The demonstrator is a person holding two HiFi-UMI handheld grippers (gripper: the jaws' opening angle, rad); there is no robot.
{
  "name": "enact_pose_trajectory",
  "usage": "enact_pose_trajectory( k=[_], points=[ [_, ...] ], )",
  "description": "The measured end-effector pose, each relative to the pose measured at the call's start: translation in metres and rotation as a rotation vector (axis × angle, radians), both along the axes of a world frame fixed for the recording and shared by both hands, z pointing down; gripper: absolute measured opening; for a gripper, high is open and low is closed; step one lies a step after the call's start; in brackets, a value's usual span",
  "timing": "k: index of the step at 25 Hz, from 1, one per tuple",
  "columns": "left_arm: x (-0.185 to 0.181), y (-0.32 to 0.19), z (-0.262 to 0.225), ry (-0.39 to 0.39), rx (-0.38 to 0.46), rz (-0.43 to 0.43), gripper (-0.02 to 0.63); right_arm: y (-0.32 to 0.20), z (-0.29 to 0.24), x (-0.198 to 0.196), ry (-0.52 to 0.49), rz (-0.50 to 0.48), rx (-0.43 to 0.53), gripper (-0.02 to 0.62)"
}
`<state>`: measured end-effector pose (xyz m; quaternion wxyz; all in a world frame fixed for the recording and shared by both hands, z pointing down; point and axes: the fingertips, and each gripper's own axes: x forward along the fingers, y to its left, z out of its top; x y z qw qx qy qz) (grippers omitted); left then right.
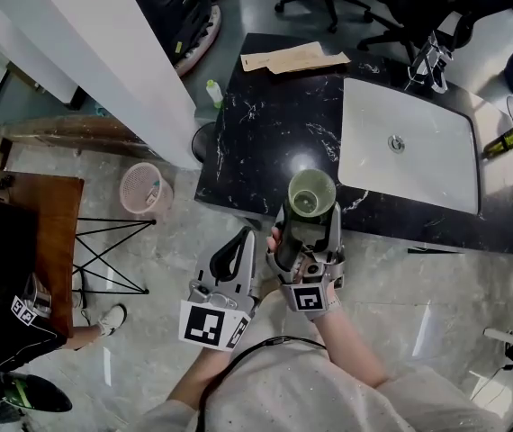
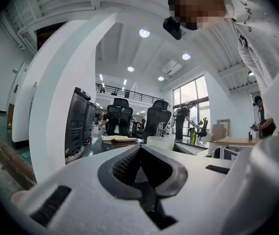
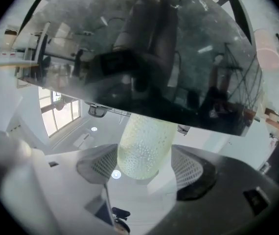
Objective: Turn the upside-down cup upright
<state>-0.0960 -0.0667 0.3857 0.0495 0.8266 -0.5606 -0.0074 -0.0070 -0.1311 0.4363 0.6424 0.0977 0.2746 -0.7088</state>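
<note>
A pale green dimpled cup (image 1: 312, 192) hangs in the air just in front of the black marble counter's (image 1: 265, 124) near edge. Its open mouth faces up toward my head. My right gripper (image 1: 310, 225) is shut on its lower body, one jaw on each side. In the right gripper view the cup (image 3: 144, 146) sits between the two ribbed pads (image 3: 102, 163), with the counter's dark slab filling the top. My left gripper (image 1: 243, 238) is beside it on the left, shut and holding nothing. The left gripper view shows the closed jaws of the left gripper (image 2: 140, 149).
A white sink basin (image 1: 409, 142) with a faucet (image 1: 429, 61) is set into the counter's right half. Brown paper (image 1: 292, 58) lies at the far edge. A white pillar (image 1: 103, 52), a pink wastebasket (image 1: 141, 189) and a wooden table (image 1: 54, 232) stand at left.
</note>
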Motion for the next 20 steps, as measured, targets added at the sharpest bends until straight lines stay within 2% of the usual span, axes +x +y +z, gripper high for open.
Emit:
enact_pose_trajectory(
  k=[4,9,16,18,20],
  points=[
    [0.003,0.001,0.001,0.008,0.000,0.012,0.006,0.000,0.005,-0.002,0.049,-0.008,0.017,0.331],
    [0.002,0.004,0.002,0.012,-0.005,0.012,0.006,0.002,0.007,-0.002,0.044,0.001,0.029,0.380],
    [0.001,0.005,0.007,0.016,-0.008,0.003,0.006,0.013,0.006,-0.003,0.096,-0.025,0.081,0.383],
    [0.002,0.005,0.007,0.019,-0.005,0.002,0.006,0.019,0.000,-0.004,0.149,-0.036,0.127,0.382],
    [0.003,0.005,0.006,0.022,-0.001,0.000,0.006,0.028,-0.007,-0.008,0.260,-0.061,0.199,0.382]
  ],
)
